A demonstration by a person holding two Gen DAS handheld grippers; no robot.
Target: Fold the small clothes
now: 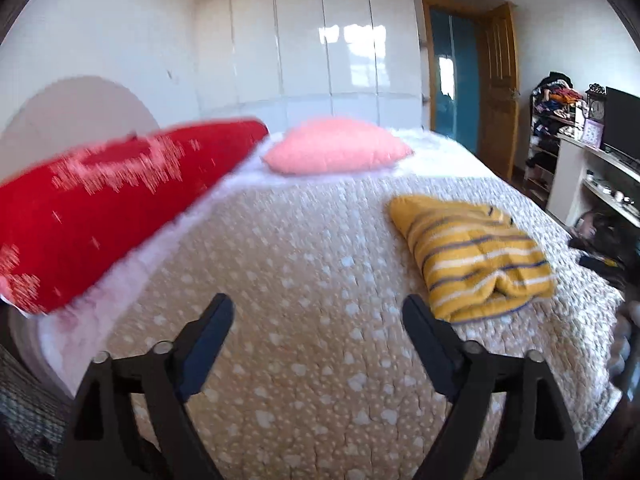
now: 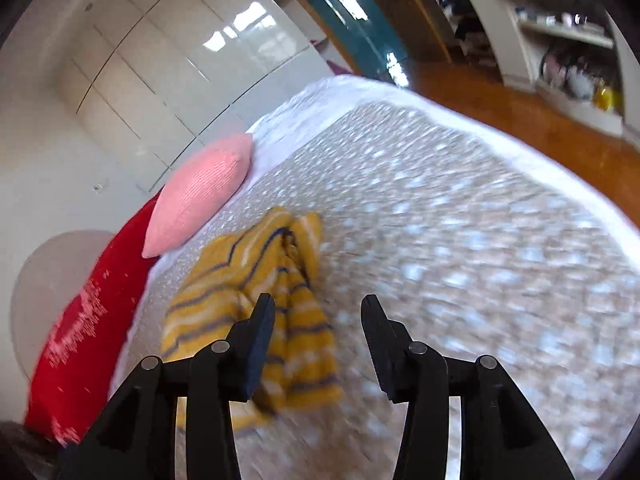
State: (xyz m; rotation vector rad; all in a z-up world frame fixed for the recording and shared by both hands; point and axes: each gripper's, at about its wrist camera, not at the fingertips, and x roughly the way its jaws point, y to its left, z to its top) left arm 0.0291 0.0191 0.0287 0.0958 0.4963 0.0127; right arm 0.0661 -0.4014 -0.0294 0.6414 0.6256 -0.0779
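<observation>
A small yellow garment with white and navy stripes lies folded in a bundle on the beige quilted bedspread, to the right in the left wrist view. My left gripper is open and empty above the bedspread, left of the garment. In the right wrist view the garment lies just under and ahead of my left finger. My right gripper is open and empty, held above the garment's right edge, apart from it. That view is tilted and blurred.
A long red pillow and a pink cushion lie at the head of the bed. White wardrobe doors stand behind. A white shelf unit and wooden floor lie past the bed's right edge.
</observation>
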